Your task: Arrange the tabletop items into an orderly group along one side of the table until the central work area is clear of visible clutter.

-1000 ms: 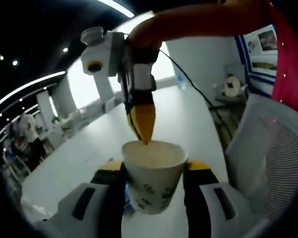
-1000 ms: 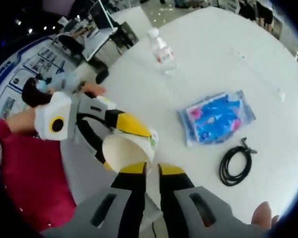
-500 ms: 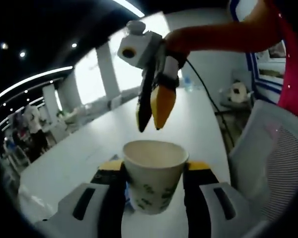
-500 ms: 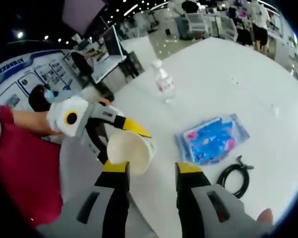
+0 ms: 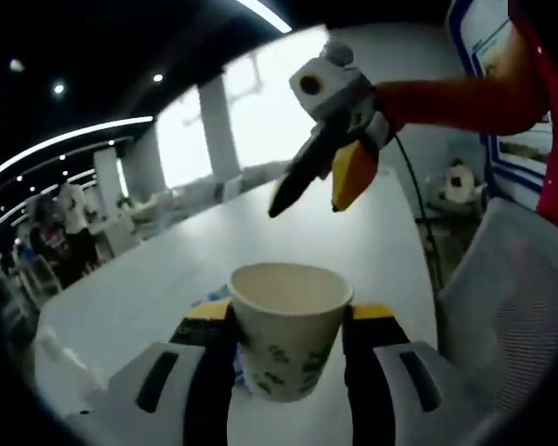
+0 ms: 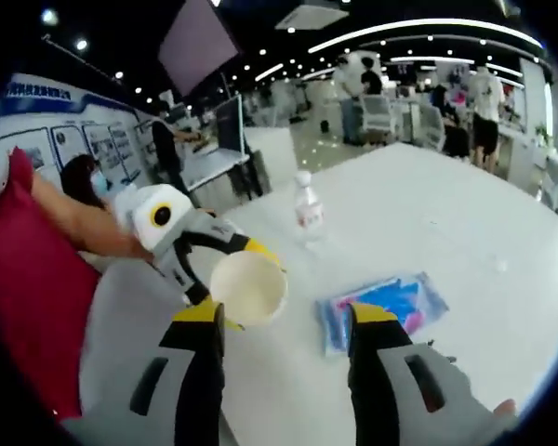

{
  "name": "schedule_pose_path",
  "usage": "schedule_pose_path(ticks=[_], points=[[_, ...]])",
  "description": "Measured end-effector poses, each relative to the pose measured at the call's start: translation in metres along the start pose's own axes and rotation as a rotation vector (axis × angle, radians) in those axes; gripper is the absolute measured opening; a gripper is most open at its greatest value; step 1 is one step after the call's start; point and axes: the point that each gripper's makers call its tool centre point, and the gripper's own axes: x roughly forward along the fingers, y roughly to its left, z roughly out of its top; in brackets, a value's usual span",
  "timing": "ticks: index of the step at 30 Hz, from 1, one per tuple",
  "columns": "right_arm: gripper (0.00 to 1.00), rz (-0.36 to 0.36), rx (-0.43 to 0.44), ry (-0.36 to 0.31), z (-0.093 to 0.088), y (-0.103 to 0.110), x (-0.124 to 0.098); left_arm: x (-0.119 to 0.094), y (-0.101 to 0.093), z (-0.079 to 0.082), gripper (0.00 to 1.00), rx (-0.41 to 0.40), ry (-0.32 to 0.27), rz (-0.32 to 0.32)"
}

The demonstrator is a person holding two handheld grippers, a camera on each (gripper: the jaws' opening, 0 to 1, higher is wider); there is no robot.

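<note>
Right hand-held gripper (image 5: pixel 318 190) lifted away; cup (image 5: pixel 286 327) upright, mouth up

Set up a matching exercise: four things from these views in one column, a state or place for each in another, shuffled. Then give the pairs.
1. paper cup
2. water bottle
3. blue packet
4. right claw

a. open, holding nothing
b. lying flat on the table
c. clamped in the left claw
d. standing upright on the table

Pairs: 1-c, 2-d, 3-b, 4-a
</note>
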Motion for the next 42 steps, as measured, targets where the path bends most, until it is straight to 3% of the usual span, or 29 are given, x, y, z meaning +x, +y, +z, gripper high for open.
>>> schedule_pose_path(ticks=[5, 12, 23, 26, 33, 42], points=[[0.58, -0.01, -0.037, -0.087, 0.006, 0.007, -0.002, -0.003, 0.012, -0.001, 0.42, -0.067, -0.019, 0.038], [0.61, -0.038, -0.048, -0.119, -0.007, 0.008, -0.003, -0.006, 0.021, 0.001, 0.42, -0.101, -0.038, 0.069], [0.73, -0.086, -0.059, -0.253, -0.017, 0.014, -0.005, -0.009, 0.031, -0.004, 0.42, -0.169, -0.054, 0.112], [0.79, -0.087, -0.063, -0.267, -0.023, 0.02, -0.003, -0.011, 0.037, -0.006, 0.42, -0.2, -0.076, 0.134], [0.79, -0.078, -0.041, -0.296, -0.027, 0.028, 0.004, -0.016, 0.06, -0.011, 0.41, -0.273, -0.113, 0.227], [0.82, -0.051, -0.06, -0.302, -0.032, 0.036, 0.011, -0.008, 0.087, -0.013, 0.41, -0.254, -0.158, 0.342]])
